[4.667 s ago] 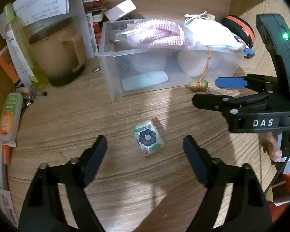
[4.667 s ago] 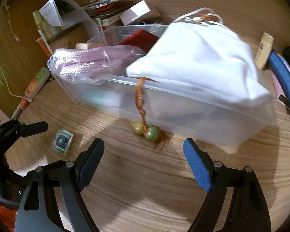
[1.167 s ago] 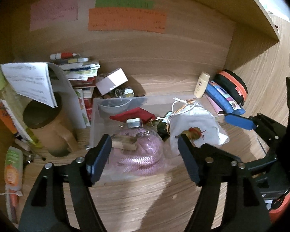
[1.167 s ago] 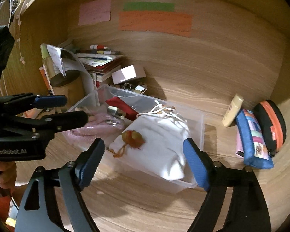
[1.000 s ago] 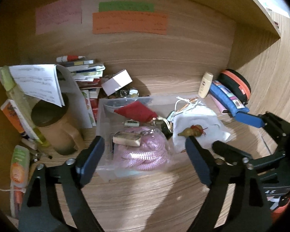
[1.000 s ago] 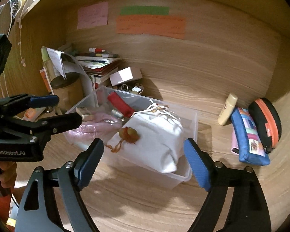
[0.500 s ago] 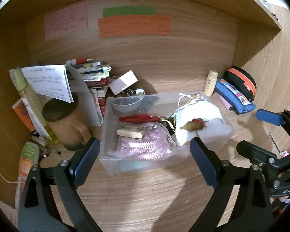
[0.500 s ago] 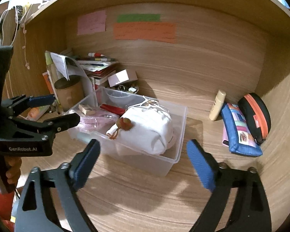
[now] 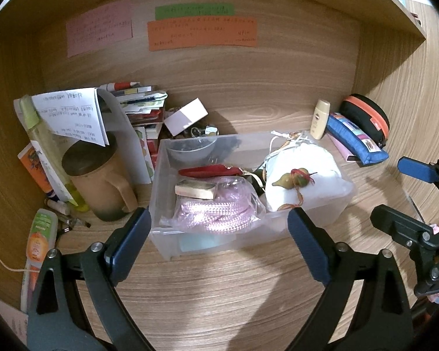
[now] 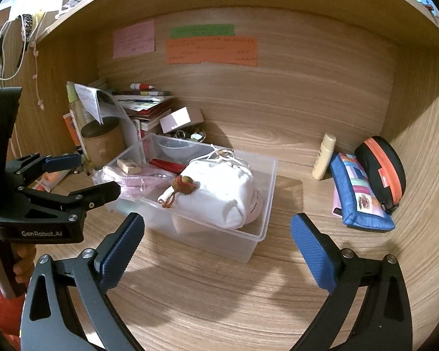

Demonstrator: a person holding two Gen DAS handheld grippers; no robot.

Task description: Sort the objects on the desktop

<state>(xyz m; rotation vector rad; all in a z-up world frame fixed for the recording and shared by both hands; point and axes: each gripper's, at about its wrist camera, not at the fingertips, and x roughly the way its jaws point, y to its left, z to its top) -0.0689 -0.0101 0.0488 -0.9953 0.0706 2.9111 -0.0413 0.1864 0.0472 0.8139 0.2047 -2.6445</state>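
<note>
Straight ahead of the left gripper (image 9: 218, 247): clear bin (image 9: 330, 209) sitting on the desk (image 9: 219, 298), holding pink rope (image 9: 216, 213), white pouch (image 9: 304, 172) and gourd charm (image 9: 289, 180) lying on top. Hovering with jaws spread wide, gripping nothing. Beyond and right of the right gripper (image 10: 216, 247), likewise gaping empty: blue pencil case (image 10: 357, 193), black case (image 10: 380, 163), small bottle (image 10: 324, 156). Far left: brown mug (image 9: 99, 181).

Clear bin (image 9: 330, 213) on desk, gourd charm (image 9: 291, 180) atop white pouch (image 9: 307, 175)
</note>
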